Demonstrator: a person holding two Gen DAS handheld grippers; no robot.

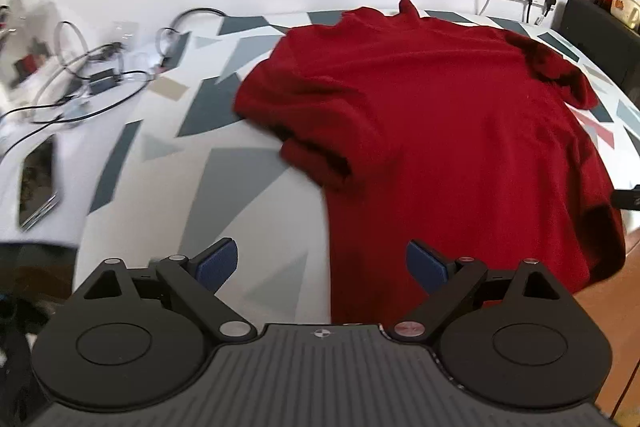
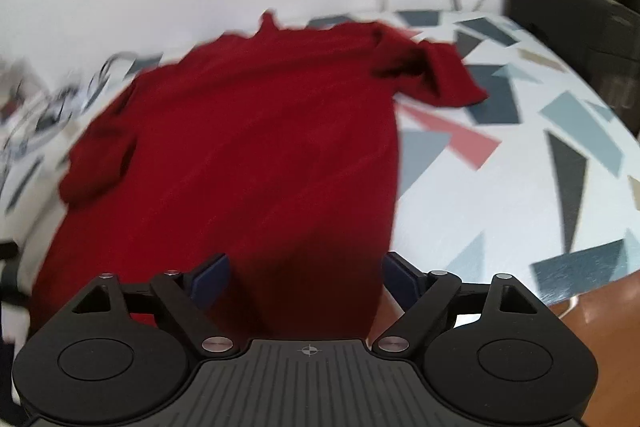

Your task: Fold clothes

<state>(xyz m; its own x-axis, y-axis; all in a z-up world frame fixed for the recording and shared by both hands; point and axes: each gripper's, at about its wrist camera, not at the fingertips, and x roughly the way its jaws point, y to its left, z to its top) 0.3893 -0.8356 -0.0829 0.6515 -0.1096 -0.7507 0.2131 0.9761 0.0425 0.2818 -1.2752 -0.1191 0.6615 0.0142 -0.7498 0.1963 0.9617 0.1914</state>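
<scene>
Red shirt point(image 1: 440, 131) spread flat on the desk point(image 1: 248, 195), collar toward the wall, hem hanging over the near edge. Both sleeves bunched and partly folded in at the sides.

Left tool point(image 1: 322, 265) above the near desk edge, pads wide apart, nothing between them. Shirt's left side edge running just inside the right pad; left pad over bare patterned cloth. Left sleeve ahead and slightly left of this tool, well apart from it.

Right tool point(image 2: 306, 281) over the hem, also spread wide, gripping nothing. Shirt's lower part filling the gap between the pads, its right side edge close by the right pad; whether the pads touch the fabric cannot be told. View blurred.

Cables point(image 1: 92, 79) and phone point(image 1: 38, 183) at far left.
</scene>
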